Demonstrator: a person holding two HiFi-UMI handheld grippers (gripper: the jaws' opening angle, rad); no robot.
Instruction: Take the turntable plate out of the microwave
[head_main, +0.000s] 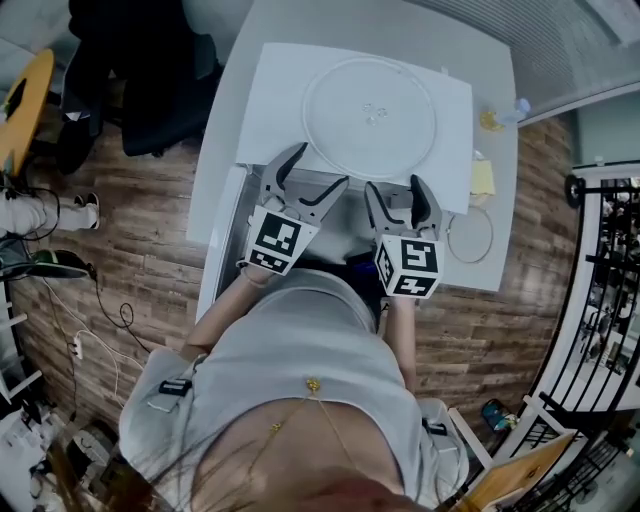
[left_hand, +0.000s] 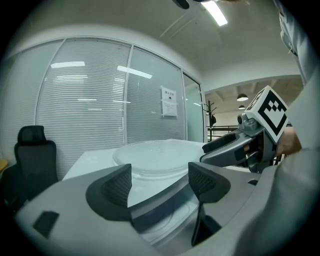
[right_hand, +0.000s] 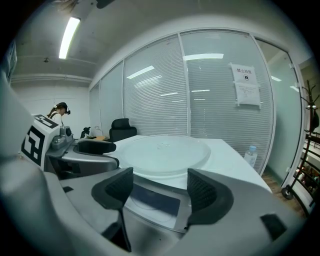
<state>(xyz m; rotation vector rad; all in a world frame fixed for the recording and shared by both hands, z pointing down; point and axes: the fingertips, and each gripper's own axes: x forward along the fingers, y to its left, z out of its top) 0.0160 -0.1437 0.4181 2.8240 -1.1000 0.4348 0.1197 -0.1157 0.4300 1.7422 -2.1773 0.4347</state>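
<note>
The round clear glass turntable plate lies flat on the white top of the microwave. It fills the middle of the left gripper view and of the right gripper view. My left gripper is open and empty, just short of the plate's near rim. The right gripper hangs beside it, also open and holding nothing. Each gripper shows in the other's view: the right one, the left one. A grey panel with a dark window lies below the jaws.
The microwave stands on a pale table. On the table to the right lie a thin ring, a yellow note and a small bottle. A black office chair stands at the left, a metal railing at the right.
</note>
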